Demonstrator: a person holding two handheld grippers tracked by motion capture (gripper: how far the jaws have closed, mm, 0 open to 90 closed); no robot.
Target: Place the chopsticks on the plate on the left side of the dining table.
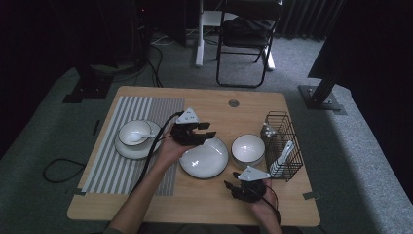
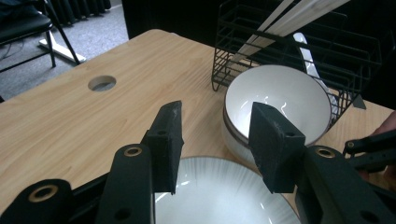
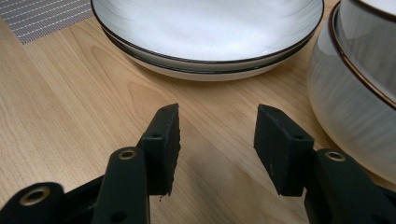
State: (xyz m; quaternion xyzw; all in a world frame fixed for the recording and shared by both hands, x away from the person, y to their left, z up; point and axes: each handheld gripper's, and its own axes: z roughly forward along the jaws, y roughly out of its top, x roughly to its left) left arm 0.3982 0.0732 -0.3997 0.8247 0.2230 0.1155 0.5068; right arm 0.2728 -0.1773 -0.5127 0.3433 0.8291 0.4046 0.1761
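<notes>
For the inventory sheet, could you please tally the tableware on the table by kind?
Plates: 2, the plate in the middle and the plate under the left bowl.
Bowls: 2, the left bowl and the right bowl.
Spoons: 1, the spoon in the left bowl.
Wire racks: 1, the rack.
Total: 6

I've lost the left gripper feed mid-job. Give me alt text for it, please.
The left gripper looks along its two black jaws, open with nothing between them, held above the near rim of a white plate. Just beyond stands an empty white bowl, and behind that a black wire rack holding pale utensils, all on a wooden table.
</notes>
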